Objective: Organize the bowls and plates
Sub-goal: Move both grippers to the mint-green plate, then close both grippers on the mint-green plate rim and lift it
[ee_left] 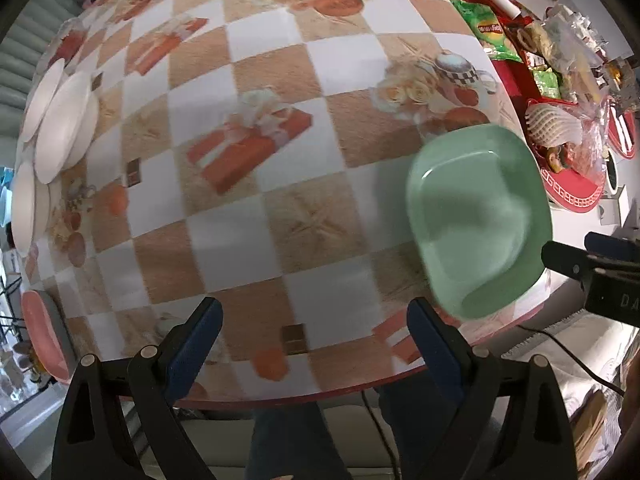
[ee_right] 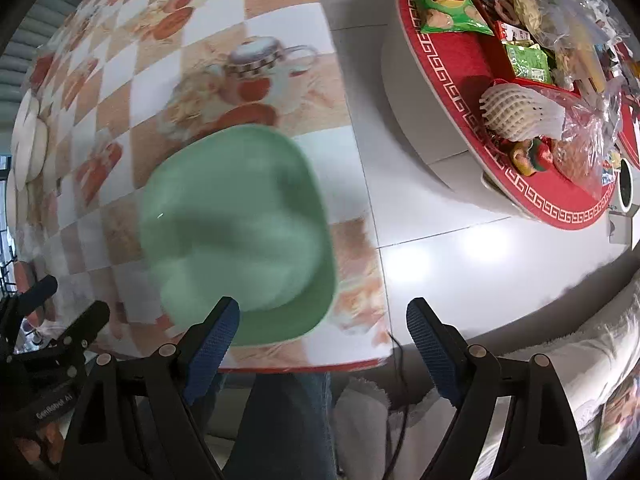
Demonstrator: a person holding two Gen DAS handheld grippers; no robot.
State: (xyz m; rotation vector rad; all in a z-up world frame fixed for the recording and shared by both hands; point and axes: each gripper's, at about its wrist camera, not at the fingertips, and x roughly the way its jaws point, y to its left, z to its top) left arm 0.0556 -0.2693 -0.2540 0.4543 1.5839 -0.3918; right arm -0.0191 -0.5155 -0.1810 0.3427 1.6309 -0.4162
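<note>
A pale green square bowl (ee_left: 480,220) sits on the checked tablecloth near the table's front right corner; it also shows in the right wrist view (ee_right: 236,232). Several white plates (ee_left: 60,124) lie overlapping at the table's far left edge, and show small in the right wrist view (ee_right: 28,144). A pink dish (ee_left: 40,332) sits at the left front edge. My left gripper (ee_left: 314,336) is open and empty above the front edge, left of the bowl. My right gripper (ee_right: 322,340) is open and empty, its left fingertip (ee_right: 220,328) just before the bowl's near rim.
The table (ee_left: 280,220) has a checked, printed cloth. To the right stands a low round table with a red top (ee_right: 452,80) loaded with snack bags and packets. White tiled floor (ee_right: 460,240) lies between them. A person's legs are under the table's front edge.
</note>
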